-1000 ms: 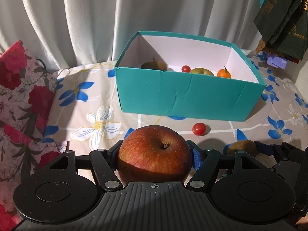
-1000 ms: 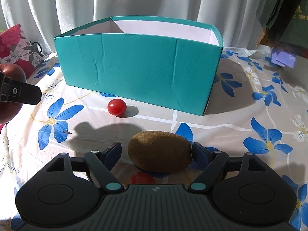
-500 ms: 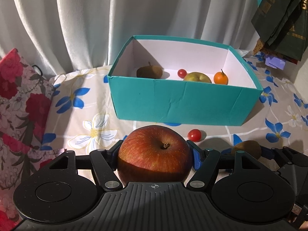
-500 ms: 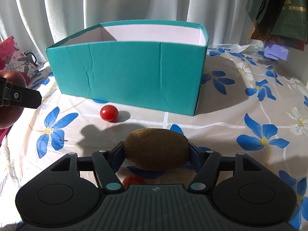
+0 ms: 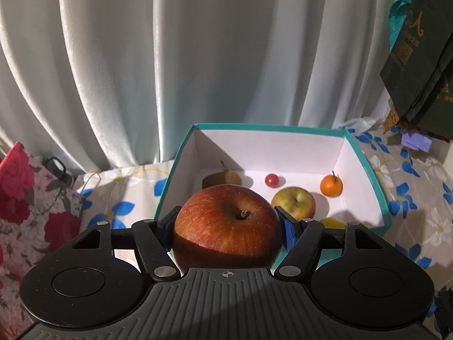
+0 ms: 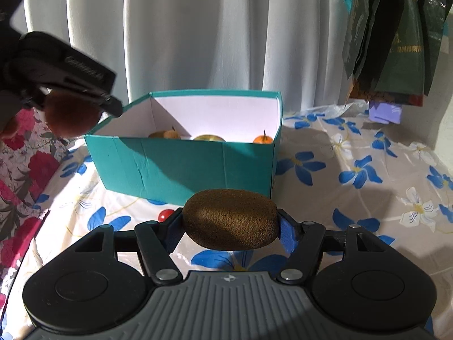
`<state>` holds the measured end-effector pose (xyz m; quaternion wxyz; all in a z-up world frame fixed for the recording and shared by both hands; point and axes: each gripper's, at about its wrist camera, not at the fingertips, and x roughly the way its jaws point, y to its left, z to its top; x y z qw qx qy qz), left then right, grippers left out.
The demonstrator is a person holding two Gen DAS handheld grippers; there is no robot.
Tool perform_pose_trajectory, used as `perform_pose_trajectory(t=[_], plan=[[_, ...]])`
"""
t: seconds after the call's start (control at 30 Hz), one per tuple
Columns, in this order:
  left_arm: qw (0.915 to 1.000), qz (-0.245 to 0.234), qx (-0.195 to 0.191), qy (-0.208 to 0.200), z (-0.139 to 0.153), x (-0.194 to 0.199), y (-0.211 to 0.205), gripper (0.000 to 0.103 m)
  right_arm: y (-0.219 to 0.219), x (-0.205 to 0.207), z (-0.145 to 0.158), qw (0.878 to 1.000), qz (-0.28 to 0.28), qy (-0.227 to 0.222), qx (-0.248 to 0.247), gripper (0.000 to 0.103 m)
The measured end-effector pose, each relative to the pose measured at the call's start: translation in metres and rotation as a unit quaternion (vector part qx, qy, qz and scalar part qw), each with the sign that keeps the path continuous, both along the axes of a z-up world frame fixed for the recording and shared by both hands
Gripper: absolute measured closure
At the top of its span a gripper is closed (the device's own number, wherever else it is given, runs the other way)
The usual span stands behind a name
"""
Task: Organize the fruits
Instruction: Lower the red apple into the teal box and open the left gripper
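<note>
Teal box (image 5: 365,167) waits just ahead: the left gripper (image 5: 228,226), clamped on a red apple (image 5: 226,223), hangs nearer its rim, while the right gripper (image 6: 230,223) grips a kiwi (image 6: 230,222) crosswise, farther back.

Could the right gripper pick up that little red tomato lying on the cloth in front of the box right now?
Probably not: the right gripper is already shut on a kiwi, so the tomato would have to wait.
</note>
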<state>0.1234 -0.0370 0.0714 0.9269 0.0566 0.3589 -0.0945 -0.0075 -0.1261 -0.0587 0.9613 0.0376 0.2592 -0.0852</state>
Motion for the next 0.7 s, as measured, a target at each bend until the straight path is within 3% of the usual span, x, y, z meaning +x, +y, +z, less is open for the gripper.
perform_pose_trajectory(t=[0.23, 0.7], plan=[[0.9998, 0.016, 0.003, -0.008, -0.003, 0.032, -0.015, 0.03, -0.007, -0.009, 0.007, 1.0, -0.015, -0.011, -0.006, 0.036], [0.999, 0.025, 0.015, 0.035, -0.054, 0.083, -0.023, 0.03, -0.017, -0.015, 0.012, 0.999, -0.042, -0.026, -0.008, 0.036]])
